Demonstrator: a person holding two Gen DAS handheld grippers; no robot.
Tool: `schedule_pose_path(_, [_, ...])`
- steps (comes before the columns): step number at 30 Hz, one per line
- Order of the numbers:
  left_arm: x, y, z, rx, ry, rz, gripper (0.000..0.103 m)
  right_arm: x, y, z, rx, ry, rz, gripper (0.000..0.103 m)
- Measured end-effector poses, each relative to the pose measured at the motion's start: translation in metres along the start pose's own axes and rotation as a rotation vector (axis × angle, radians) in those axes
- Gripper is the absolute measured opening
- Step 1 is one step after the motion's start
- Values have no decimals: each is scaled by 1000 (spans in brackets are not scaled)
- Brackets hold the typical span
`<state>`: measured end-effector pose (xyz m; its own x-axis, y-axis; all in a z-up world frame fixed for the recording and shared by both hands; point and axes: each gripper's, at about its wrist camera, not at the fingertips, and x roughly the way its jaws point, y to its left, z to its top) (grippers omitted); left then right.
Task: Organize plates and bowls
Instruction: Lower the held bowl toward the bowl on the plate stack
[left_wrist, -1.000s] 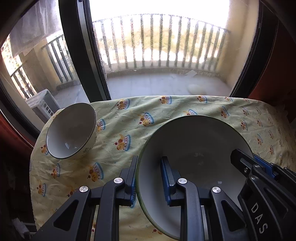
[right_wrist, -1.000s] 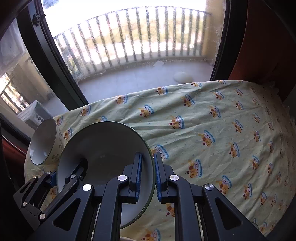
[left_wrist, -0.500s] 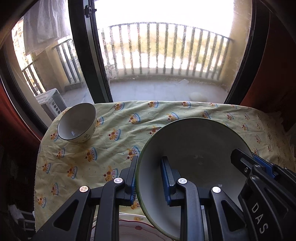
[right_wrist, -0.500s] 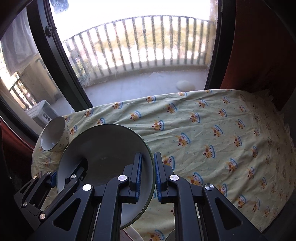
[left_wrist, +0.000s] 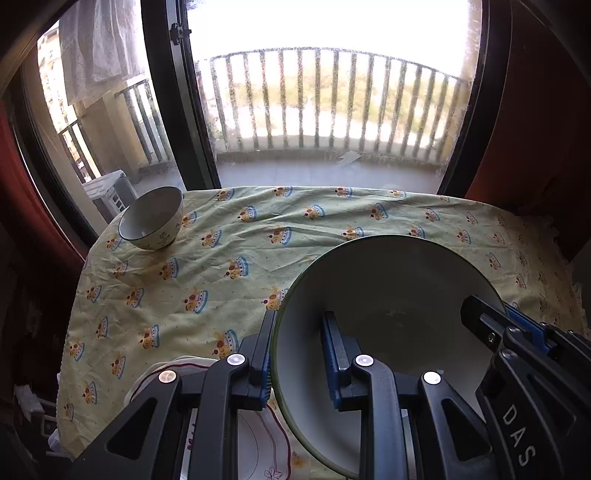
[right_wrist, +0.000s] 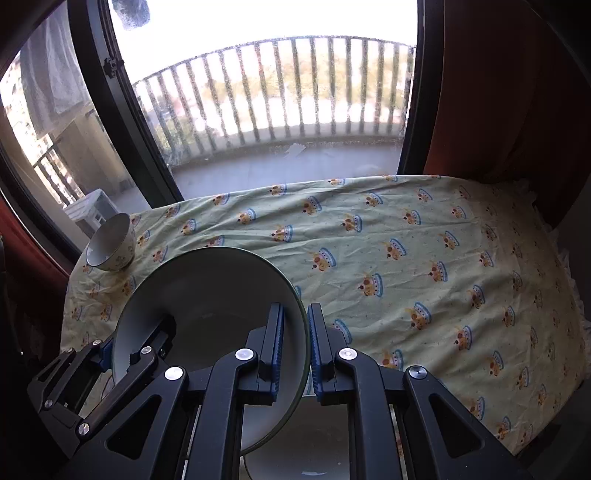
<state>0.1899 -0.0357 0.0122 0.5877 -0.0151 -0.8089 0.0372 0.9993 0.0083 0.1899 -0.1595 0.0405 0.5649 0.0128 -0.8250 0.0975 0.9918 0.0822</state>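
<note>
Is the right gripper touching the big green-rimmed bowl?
Touching. The right wrist view shows the right gripper with its blue pads clamped on either side of the green-rimmed bowl rim.

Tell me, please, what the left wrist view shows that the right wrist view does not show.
Only the left wrist view shows a white plate with a red wavy line beneath the left claw. Only the right wrist view shows a plain pale dish below the right claw. Both show the large green-rimmed bowl clamped at opposite rims by both claws, the small patterned bowl at the far left corner, and the yellow tablecloth.
</note>
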Motion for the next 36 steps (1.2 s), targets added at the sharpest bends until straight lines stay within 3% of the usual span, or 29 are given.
schedule_pose_path(13, [-7,-38,-50,-13,37,12,21,-6,-45,-47,-29,36,11,16])
schedule_pose_path(23, [5,-54,-81,-22,123,8,23,1,-66,-75,-45,92,11,16])
schedule_pose_path(36, [13,-55,-91,-19,139,62,23,24,-67,-88,-65,166,31,16])
